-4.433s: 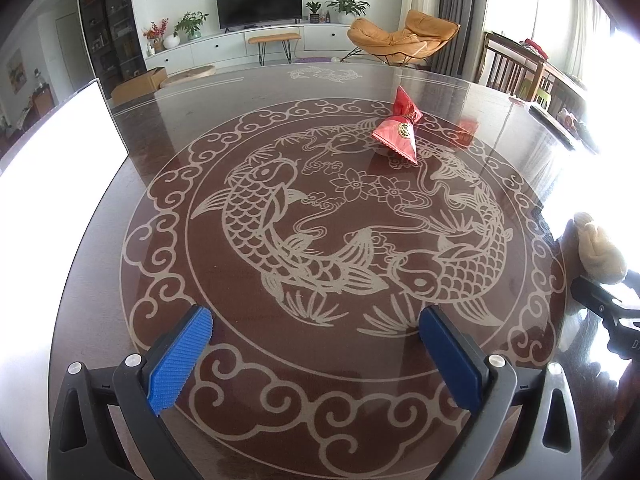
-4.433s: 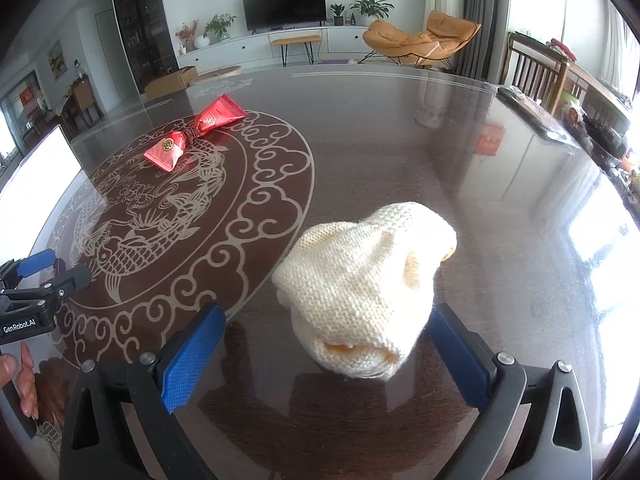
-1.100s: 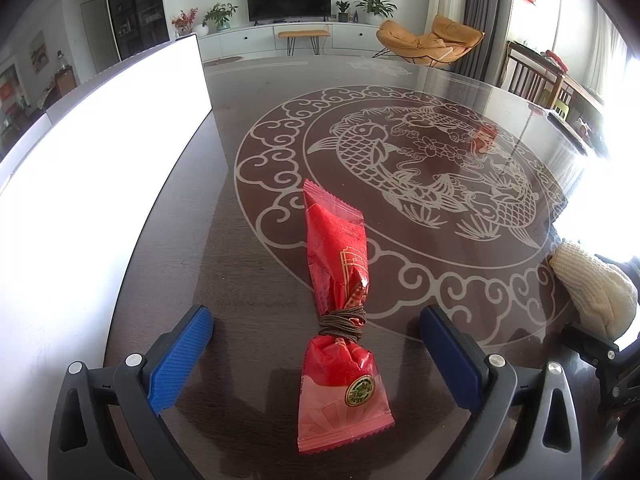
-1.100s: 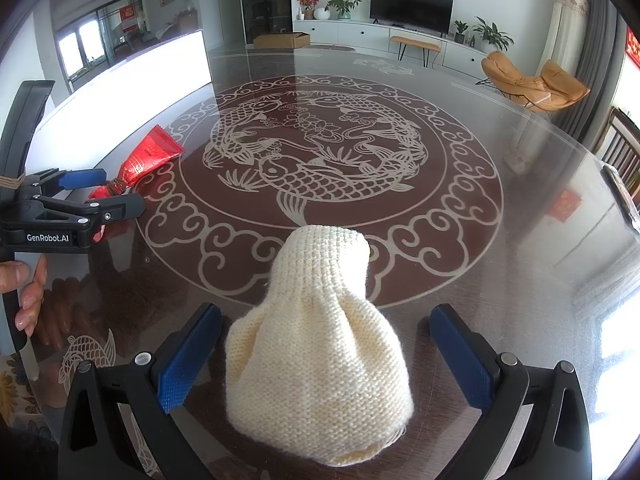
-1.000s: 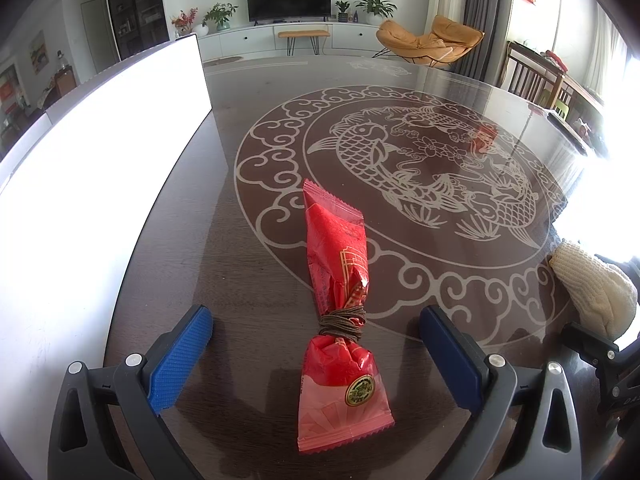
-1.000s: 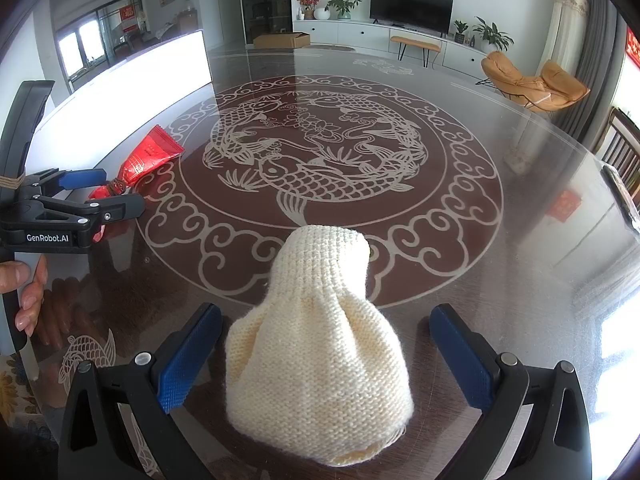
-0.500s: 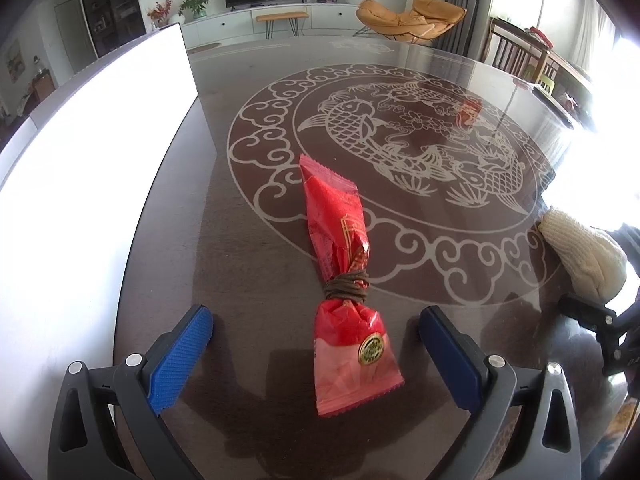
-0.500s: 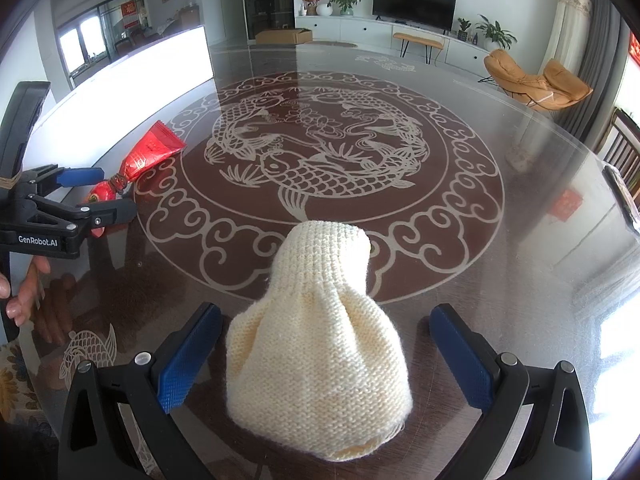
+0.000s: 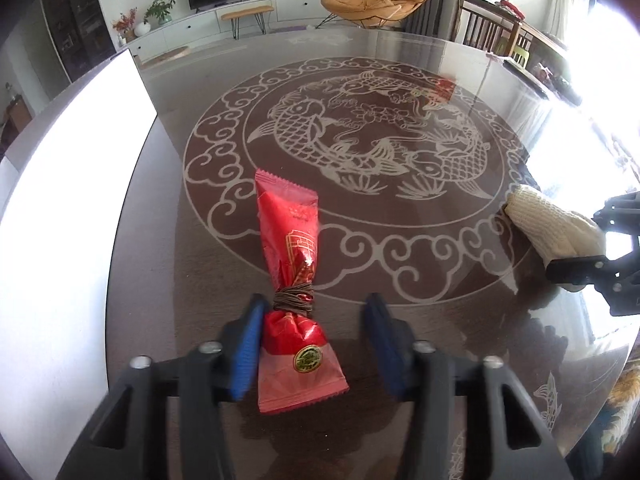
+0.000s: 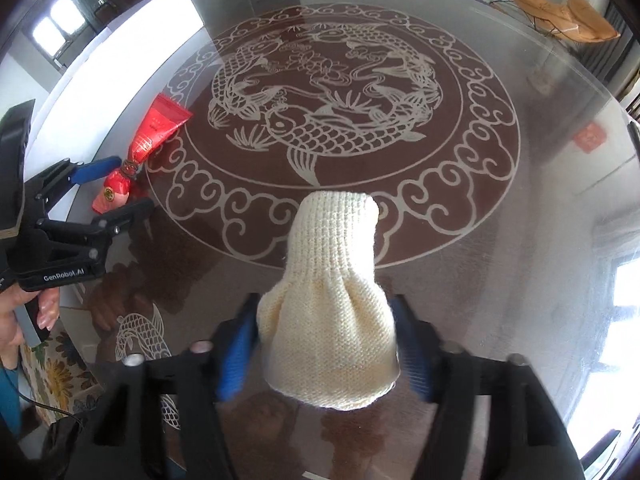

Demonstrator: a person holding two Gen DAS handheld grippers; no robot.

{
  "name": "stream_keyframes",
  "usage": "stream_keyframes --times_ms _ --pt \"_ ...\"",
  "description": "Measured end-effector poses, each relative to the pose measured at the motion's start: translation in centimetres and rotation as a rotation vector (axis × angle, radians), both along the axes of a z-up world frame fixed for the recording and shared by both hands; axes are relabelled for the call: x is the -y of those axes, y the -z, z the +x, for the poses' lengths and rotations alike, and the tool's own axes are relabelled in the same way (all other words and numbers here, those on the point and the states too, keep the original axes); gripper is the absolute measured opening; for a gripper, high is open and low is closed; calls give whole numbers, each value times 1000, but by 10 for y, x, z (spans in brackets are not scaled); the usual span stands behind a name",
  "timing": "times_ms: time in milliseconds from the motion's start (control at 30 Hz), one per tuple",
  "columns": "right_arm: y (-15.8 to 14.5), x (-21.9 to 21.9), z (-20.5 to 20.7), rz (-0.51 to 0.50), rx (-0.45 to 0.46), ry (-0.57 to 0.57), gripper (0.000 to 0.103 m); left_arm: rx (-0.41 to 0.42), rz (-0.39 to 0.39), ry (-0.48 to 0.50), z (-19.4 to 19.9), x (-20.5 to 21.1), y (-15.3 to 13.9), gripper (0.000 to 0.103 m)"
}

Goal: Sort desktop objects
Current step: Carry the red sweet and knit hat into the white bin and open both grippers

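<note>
I can't read the round gold seal on the red packet (image 9: 294, 280); it is too small. Both blue pads of the left gripper (image 9: 316, 344) are smeared by motion blur, and its black frame runs off the bottom edge. From my right camera, the knitted cream pouch (image 10: 332, 328) covers most of the far pad of the right gripper (image 10: 328, 356), so I cannot tell whether that pad touches the wool. The hand (image 10: 18, 316) at the left edge is cut off. Glare whitens the white board (image 9: 60, 208) and the windows.
</note>
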State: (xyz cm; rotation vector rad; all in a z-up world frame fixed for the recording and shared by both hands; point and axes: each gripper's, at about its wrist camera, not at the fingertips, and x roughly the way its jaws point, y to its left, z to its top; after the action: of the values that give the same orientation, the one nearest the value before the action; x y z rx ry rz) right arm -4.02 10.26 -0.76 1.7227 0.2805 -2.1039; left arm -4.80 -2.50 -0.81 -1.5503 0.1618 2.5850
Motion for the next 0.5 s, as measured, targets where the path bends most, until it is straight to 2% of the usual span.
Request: stream_keyframes --times_ms 100,267,367,500 --pt "-11 -2 9 40 -48 -24 47 -30 27 -11 14 5 -9 24" --pt "-57 4 23 -16 -140 -50 47 -121 223 -85 50 43 -55 24" --pt "-94 38 24 -80 -198 -88 47 -199 309 -144 70 80 -94 24" --pt "-137 120 29 -186 -275 -190 47 -293 318 -238 98 143 -140 24"
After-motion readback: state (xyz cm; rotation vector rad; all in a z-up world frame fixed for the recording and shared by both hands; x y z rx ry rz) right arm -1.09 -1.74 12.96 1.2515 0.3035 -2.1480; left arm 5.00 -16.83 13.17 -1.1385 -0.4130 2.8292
